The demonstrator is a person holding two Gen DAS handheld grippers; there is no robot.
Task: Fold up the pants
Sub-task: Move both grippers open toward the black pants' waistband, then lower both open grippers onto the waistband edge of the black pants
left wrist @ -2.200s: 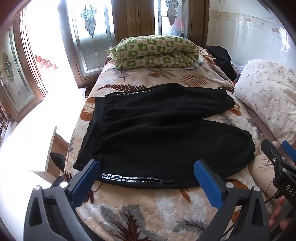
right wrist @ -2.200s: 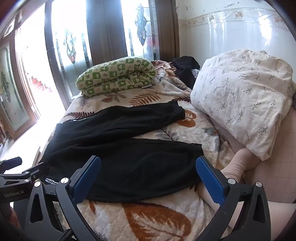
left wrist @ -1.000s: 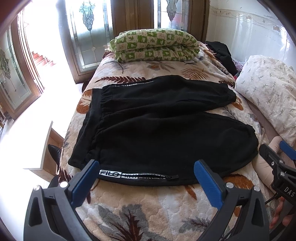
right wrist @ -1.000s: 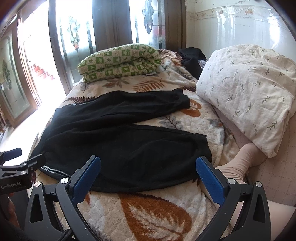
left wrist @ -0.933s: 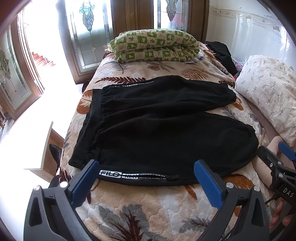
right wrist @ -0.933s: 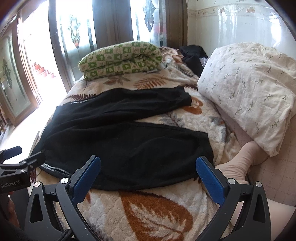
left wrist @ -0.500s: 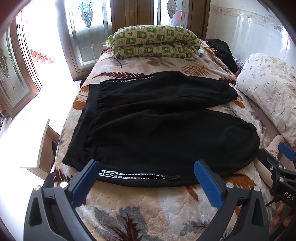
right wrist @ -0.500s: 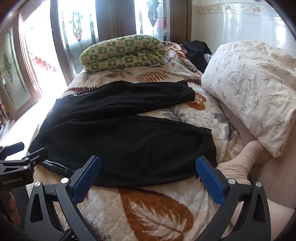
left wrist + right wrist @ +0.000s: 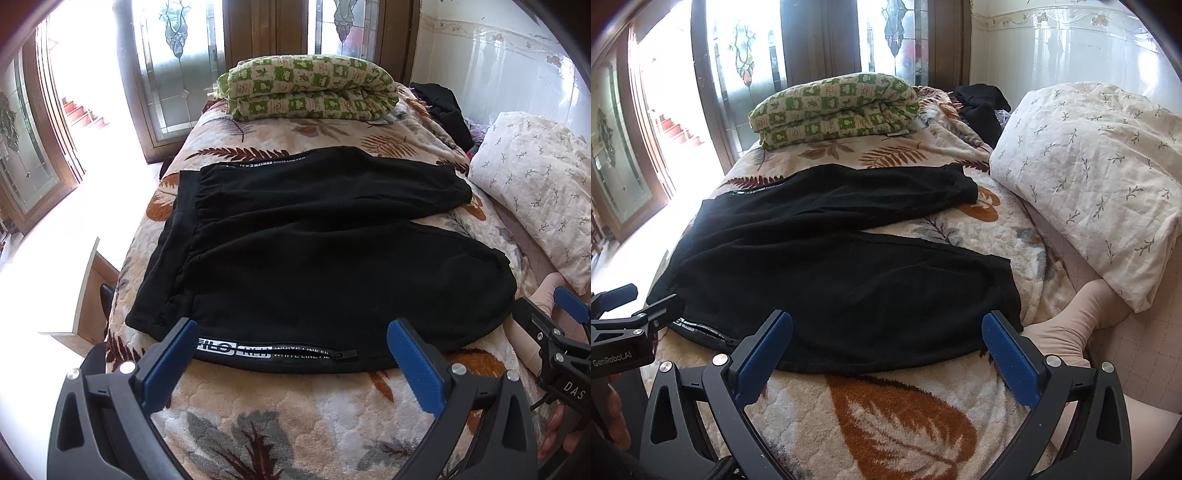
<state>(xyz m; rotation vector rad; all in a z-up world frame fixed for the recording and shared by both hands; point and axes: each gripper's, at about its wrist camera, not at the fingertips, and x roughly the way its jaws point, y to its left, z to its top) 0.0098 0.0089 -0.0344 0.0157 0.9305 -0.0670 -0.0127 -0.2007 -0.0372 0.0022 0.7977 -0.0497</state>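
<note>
Both grippers have crept forward over the last two seconds, jaws spread wide and empty: the left gripper now hangs just above the near side seam of the black pants, the right gripper near the closer leg's cuff. Beyond, the pants lie flat and unfolded on the bed, legs splayed. Likely the first fold comes next.
</note>
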